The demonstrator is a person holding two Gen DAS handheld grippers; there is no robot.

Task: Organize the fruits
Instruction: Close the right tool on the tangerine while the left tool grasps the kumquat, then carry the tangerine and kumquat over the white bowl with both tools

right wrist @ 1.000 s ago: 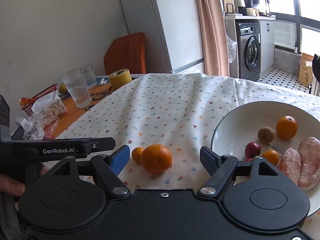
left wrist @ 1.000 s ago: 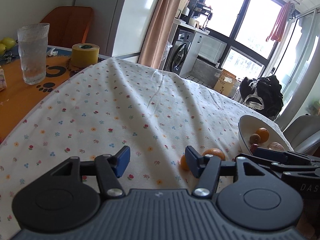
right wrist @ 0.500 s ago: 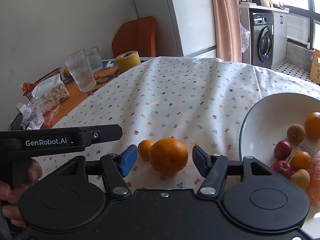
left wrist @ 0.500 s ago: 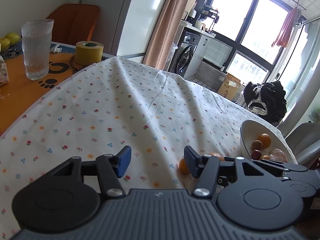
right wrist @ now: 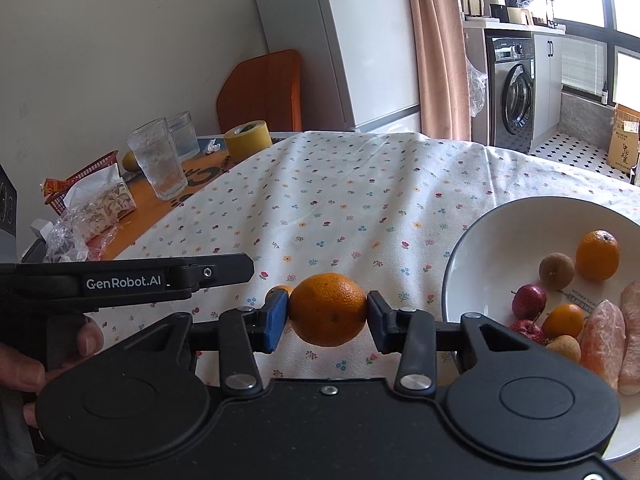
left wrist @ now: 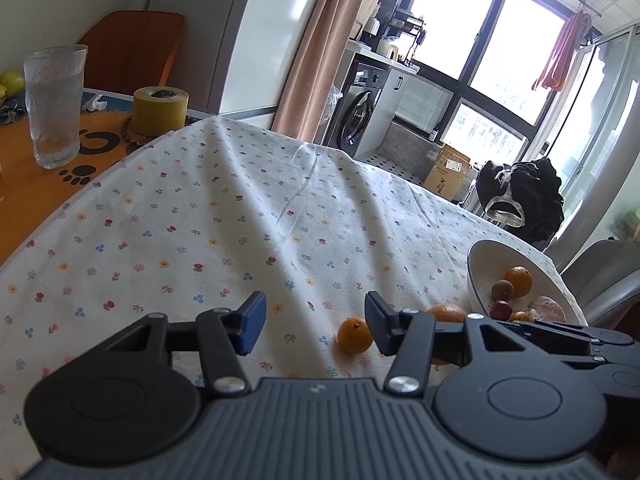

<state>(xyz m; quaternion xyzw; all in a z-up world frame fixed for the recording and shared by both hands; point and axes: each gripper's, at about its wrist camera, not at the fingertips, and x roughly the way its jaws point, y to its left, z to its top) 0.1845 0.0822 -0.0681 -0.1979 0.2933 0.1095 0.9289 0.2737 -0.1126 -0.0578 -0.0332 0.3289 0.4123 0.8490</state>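
While sitting near the table's right edge in the left wrist view, white bowl (left wrist: pixel 476 256) is holding an orange, brown and red fruits and peeled segments. Left gripper (left wrist: pixel 312 322) is hovering level, jaws parted and gripping nothing, small orange (left wrist: pixel 355 335) lying just inside its right finger. Right wrist view: right gripper (right wrist: pixel 326 312) is clamping large orange (right wrist: pixel 327 309), round with no long axis, just left of the bowl; a hand (right wrist: pixel 24 364) is gripping the other handle.
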